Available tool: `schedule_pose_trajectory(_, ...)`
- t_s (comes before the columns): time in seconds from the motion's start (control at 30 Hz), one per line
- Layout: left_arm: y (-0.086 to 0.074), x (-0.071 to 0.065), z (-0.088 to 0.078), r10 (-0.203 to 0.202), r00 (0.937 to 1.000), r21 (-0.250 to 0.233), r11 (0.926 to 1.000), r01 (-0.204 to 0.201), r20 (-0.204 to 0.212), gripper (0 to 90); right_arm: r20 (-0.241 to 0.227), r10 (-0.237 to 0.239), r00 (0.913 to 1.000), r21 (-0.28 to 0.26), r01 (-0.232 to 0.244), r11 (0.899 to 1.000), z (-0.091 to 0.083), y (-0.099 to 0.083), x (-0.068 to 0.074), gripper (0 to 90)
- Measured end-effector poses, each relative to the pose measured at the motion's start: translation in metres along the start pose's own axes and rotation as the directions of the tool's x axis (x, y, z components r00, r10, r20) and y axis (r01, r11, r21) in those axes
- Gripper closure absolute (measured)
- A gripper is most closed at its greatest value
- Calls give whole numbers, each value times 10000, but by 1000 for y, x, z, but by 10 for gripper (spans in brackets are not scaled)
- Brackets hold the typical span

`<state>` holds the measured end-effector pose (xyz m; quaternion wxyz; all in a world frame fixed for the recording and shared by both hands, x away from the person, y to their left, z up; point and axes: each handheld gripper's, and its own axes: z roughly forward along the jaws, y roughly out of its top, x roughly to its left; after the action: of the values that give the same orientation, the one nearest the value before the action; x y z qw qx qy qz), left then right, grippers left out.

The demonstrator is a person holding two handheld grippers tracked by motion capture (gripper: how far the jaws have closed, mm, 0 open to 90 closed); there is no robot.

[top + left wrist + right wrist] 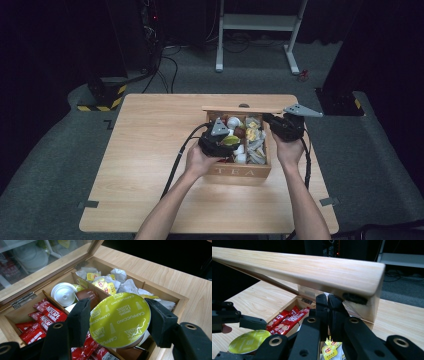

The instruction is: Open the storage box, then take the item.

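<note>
A wooden box marked TEA (pixel 240 172) stands on the table with its glass-paned lid (pixel 240 108) raised. My left gripper (pixel 121 316) is shut on a yellow-green Dolce Gusto cappuccino capsule (pixel 120 320), held just above the box's compartments. In the high view that left gripper (pixel 225 140) and its capsule (pixel 231 140) hover over the box's left half. My right gripper (pixel 328 300) has its jaws shut together with nothing between them, tips up against the underside of the lid (pixel 299 267) near its right end. The capsule (pixel 247 341) also appears low in the right gripper view.
Inside the box lie red Nescafe sachets (pixel 45 315), a white capsule (pixel 63 293), a brown capsule (pixel 88 295) and yellow-tagged tea bags (pixel 107 282). Bare table (pixel 150 150) stretches to the left of the box. A white desk frame (pixel 260 30) stands on the floor beyond.
</note>
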<state>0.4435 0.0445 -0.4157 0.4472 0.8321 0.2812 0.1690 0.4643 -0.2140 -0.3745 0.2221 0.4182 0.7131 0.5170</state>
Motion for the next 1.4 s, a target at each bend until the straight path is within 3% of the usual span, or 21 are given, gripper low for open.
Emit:
schedule_pose_trajectory(0.8,-13,18,-33,-308,9983,-512,9983,282,-491,407,23,10,10000,129,-10,9999,2,-3,0,871)
schedule_pose_trajectory(1.13,-18,23,-43,-251,9983,-342,9991,233,-527,407,41,-23,10000,160,22,9999,2,-3,0,874)
schedule_pose_trajectory(1.4,-31,36,-59,-620,9957,-366,9976,596,-693,407,61,-34,10000,185,33,9998,3,-3,-1,879)
